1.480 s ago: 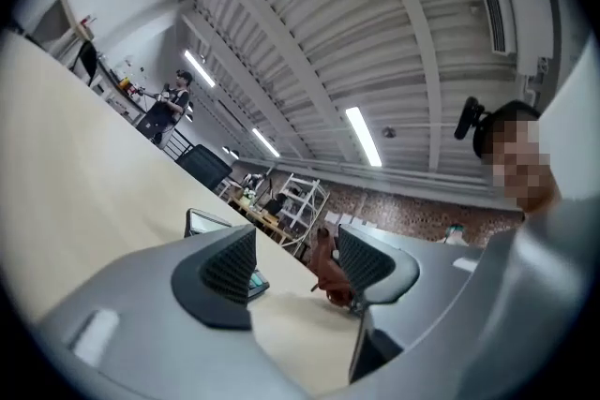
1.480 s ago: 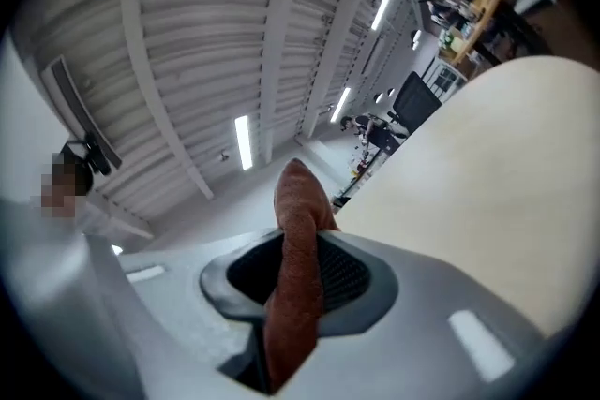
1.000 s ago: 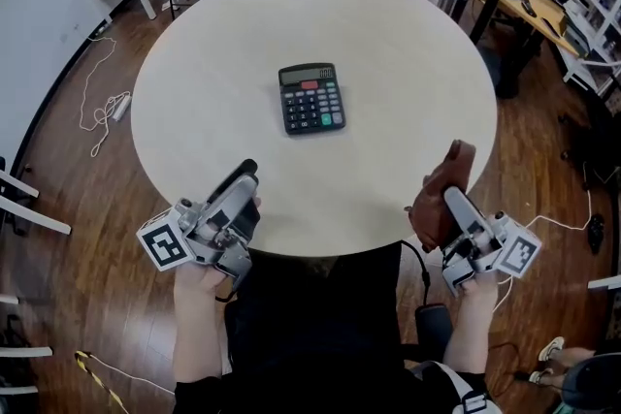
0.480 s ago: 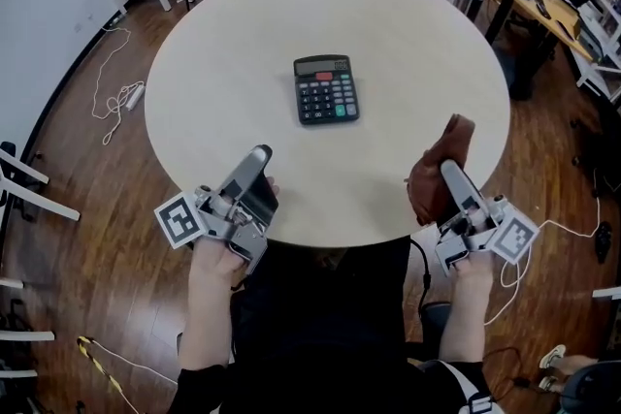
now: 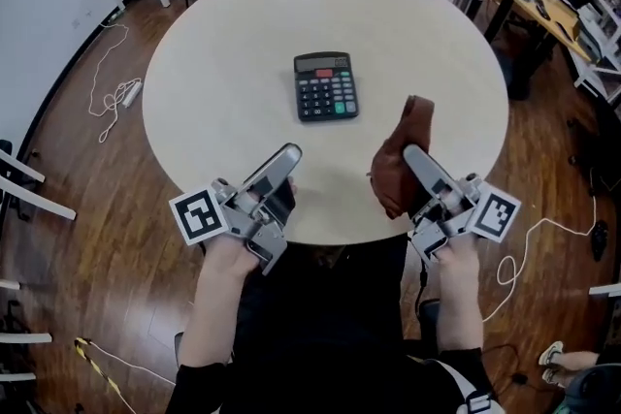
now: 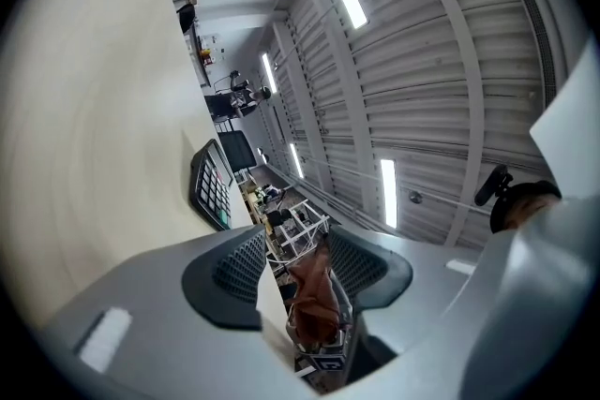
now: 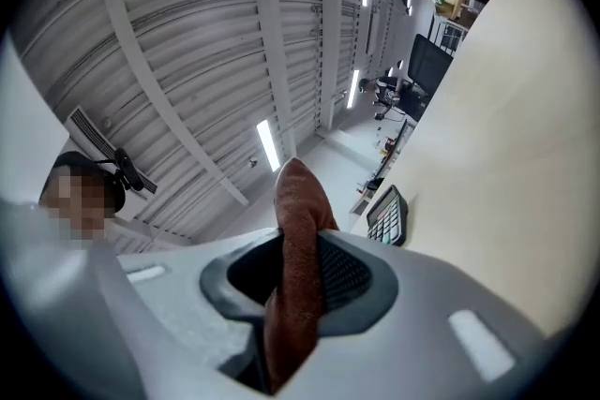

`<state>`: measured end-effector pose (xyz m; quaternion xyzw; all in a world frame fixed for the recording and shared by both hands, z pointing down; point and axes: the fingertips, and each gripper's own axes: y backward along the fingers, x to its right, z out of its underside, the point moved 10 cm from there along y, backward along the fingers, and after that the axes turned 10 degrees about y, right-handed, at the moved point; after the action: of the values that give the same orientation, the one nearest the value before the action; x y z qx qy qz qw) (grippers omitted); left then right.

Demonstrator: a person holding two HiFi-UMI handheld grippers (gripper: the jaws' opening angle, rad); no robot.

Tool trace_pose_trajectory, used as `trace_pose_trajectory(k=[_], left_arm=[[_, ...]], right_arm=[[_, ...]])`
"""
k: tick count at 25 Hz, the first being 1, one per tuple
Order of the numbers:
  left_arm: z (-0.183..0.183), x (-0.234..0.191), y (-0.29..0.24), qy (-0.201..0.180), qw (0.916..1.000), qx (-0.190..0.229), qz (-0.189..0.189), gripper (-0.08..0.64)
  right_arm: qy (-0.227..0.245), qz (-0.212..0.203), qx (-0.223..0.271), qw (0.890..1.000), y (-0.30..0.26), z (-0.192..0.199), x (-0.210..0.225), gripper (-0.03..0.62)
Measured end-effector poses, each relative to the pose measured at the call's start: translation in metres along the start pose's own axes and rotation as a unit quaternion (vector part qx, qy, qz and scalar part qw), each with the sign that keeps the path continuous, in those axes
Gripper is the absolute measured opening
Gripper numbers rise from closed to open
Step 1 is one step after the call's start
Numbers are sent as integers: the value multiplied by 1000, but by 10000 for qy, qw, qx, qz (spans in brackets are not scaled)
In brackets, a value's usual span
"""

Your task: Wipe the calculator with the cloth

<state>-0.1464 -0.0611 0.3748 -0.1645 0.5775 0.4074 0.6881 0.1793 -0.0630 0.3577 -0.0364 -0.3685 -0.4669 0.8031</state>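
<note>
Calculator (image 5: 326, 86) lies face up near the middle of the round table (image 5: 223, 44), where it lay a second ago. The right gripper (image 5: 415, 158), clamped on the brown cloth (image 5: 393, 165), has swung in from the table's edge to a place near the calculator's right front corner, apart from it. The left gripper (image 5: 287, 159) has come forward over the near edge, its jaws apart with nothing between them, though they have just been narrowing. In all there are one calculator, one cloth, one table and two grippers.
</note>
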Motion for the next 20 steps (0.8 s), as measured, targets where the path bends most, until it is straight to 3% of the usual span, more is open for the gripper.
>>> trace_pose_trajectory(k=[8,20], left_arm=[[3,1,-5,-18,9999,-134,89,199],[2,-3,-3,96,9998,-101,125,199]], right_arm=[[-227,369,150,9989,14,2,5,97],[147,446,409,9981,39,-11,-1,95]])
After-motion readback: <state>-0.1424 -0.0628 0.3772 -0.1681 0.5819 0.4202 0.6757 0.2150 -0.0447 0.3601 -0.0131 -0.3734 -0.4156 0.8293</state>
